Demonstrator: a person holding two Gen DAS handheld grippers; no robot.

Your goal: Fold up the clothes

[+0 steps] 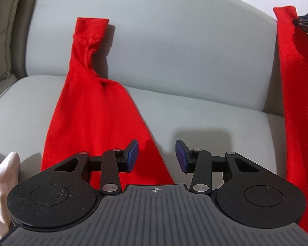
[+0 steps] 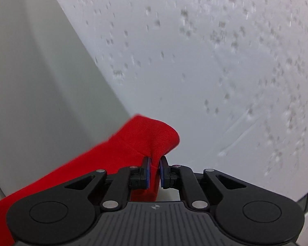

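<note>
Red garment stretched over a grey sofa, one end lifted.

One red sleeve (image 1: 86, 94) ran lengthwise up from the seat, its cuff resting against the grey sofa (image 1: 174, 47) backrest. The right gripper (image 2: 154, 171) was clenched on another part of the red garment (image 2: 137, 143), raised before a speckled white wall (image 2: 215, 61). The left gripper (image 1: 156, 156) hovered released, its jaws empty above the seat.

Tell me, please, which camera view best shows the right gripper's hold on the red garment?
The right wrist view: the right gripper is shut on a fold of the red garment. The left wrist view shows it only at the frame's edge, holding a hanging strip.
</note>
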